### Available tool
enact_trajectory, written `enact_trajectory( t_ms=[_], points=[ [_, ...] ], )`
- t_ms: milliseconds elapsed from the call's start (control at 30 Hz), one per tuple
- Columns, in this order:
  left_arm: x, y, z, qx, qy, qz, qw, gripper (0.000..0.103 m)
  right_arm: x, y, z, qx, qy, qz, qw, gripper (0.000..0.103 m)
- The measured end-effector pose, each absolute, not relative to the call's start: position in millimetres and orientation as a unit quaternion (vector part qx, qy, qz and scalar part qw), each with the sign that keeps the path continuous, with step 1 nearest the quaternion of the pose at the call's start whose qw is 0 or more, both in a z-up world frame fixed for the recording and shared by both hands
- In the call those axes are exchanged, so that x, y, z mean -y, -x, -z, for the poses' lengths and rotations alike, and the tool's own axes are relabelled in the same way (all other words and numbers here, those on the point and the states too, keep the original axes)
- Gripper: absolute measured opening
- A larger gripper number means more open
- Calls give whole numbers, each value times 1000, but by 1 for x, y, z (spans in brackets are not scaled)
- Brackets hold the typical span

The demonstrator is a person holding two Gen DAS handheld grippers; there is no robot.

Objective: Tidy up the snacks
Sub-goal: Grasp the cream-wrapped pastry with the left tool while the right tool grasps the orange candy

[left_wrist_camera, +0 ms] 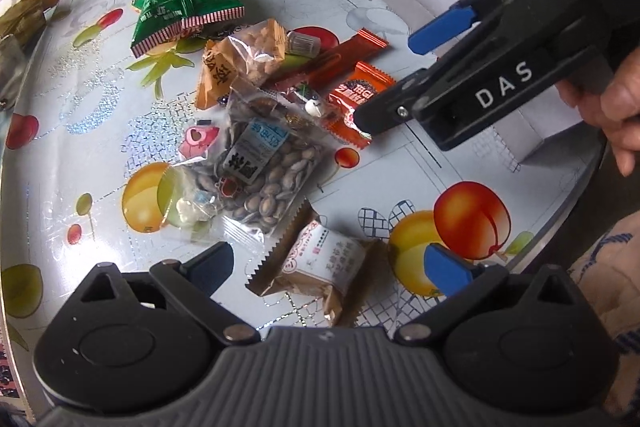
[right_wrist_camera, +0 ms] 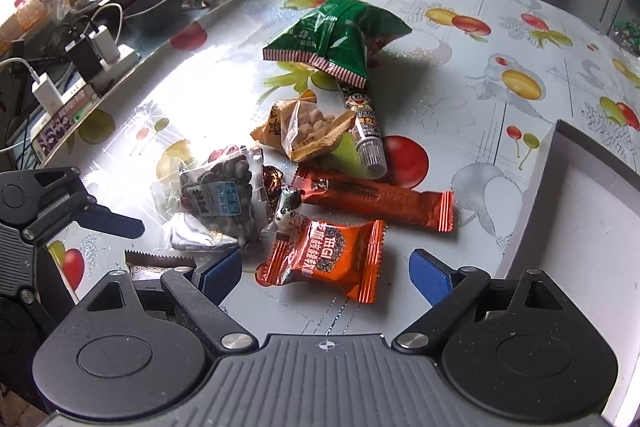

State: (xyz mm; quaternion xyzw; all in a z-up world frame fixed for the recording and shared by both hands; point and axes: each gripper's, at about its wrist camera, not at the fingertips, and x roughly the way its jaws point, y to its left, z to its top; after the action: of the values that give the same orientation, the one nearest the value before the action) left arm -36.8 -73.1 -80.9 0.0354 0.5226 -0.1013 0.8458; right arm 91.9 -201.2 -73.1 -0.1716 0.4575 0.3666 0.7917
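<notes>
Directly below my right gripper (right_wrist_camera: 325, 277), whose jaws stand released and empty, lies the square orange packet (right_wrist_camera: 328, 259), at the near edge of the snack heap and just left of the white box (right_wrist_camera: 556, 163). My left gripper (left_wrist_camera: 330, 265) is likewise spread wide and holds nothing, poised over the brown pastry packet (left_wrist_camera: 320, 263) on the near side of the heap, well apart from the white box. I judge the sound course is to lower the right gripper squarely over the orange packet, pinch its middle rather than a crimped end, then carry it into the box.
</notes>
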Motion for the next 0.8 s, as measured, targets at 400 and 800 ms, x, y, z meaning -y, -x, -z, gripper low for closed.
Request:
enact_trajectory(
  t_ms=[400,800],
  points=[
    [66,31,87,-526,-23,101,844,103,197,-97,79,-421,235,-425,766,74],
    [70,34,93,-528,-29,122,840,103,182,-95,90,-399,273,-441,756,74]
  ],
)
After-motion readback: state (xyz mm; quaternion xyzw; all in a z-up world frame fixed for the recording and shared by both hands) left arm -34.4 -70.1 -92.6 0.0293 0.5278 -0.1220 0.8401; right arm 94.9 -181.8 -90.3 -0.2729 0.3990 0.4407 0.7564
